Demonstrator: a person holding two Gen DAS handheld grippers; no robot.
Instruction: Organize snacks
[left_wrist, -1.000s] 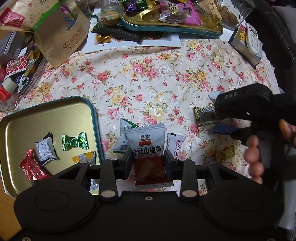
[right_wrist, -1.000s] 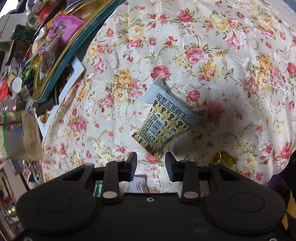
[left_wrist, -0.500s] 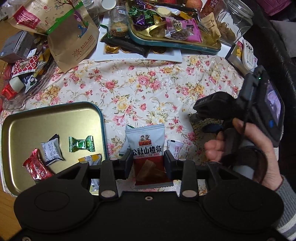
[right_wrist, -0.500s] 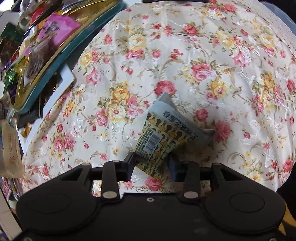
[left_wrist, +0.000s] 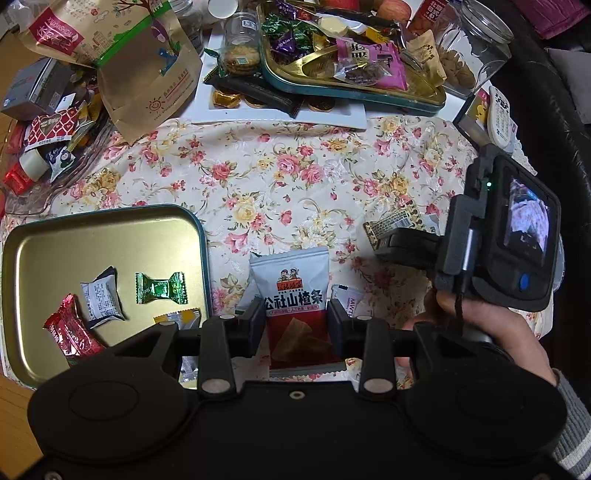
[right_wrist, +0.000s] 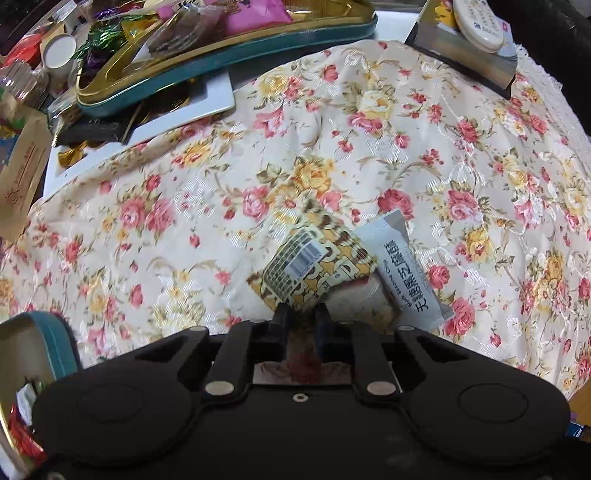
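Observation:
My left gripper (left_wrist: 294, 312) is shut on a white and red hawthorn strip packet (left_wrist: 290, 280), held just right of the gold tray (left_wrist: 74, 236). In the tray lie a green candy (left_wrist: 159, 288), a white one (left_wrist: 101, 298) and a red one (left_wrist: 70, 334). My right gripper (right_wrist: 302, 314) has its jaws closing tight on the lower corner of a yellow-brown patterned sesame packet (right_wrist: 314, 266), which tilts up off the floral cloth (right_wrist: 184, 206). In the left wrist view that packet (left_wrist: 391, 221) shows at the right, above the hand (left_wrist: 476, 325) that holds the gripper.
A small hawthorn candy (left_wrist: 347, 299) lies beside the held packet. A full teal-rimmed snack tray (left_wrist: 351, 96), a brown paper bag (left_wrist: 147, 74), a cookie jar (left_wrist: 472, 48) and a remote (left_wrist: 500, 118) crowd the far edge. The gold tray's corner (right_wrist: 55, 332) is near the right gripper.
My right gripper rolled and came down over the patterned packet, then closed on its corner. The left gripper kept still with the hawthorn packet.

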